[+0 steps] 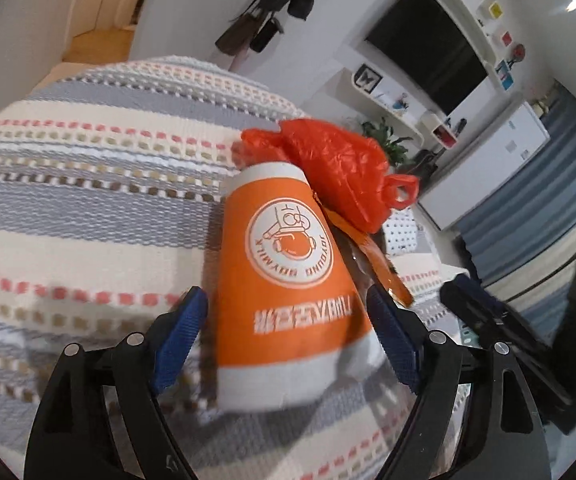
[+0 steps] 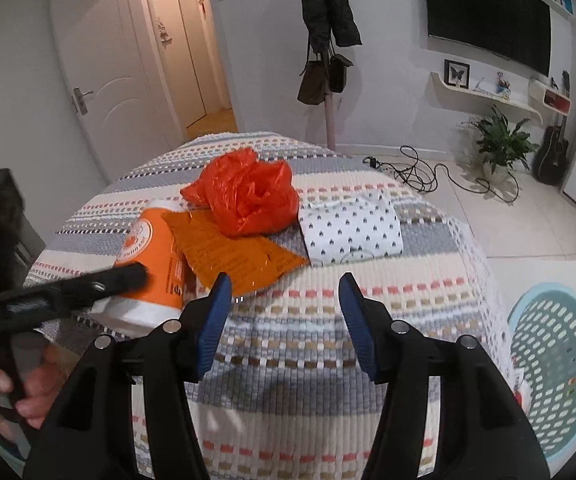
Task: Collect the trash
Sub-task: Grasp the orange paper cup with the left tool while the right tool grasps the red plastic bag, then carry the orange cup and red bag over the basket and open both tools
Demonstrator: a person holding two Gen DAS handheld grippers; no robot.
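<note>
An orange and white paper cup (image 1: 288,280) lies on its side on the striped cloth-covered table (image 1: 88,200). My left gripper (image 1: 288,320) is open, its blue pads either side of the cup's rim end with gaps showing. The cup also shows in the right wrist view (image 2: 156,260), with the left gripper's finger (image 2: 120,276) across it. A crumpled red-orange plastic bag (image 2: 248,196) and a flat orange wrapper (image 2: 232,252) lie beside the cup. My right gripper (image 2: 284,312) is open and empty above the table, short of the wrapper.
A white patterned folded packet (image 2: 351,228) lies right of the bag. A teal perforated basket (image 2: 555,364) stands on the floor at the right, below the table edge. Cables (image 2: 427,168), a plant (image 2: 499,144) and a guitar (image 2: 551,152) are on the floor beyond.
</note>
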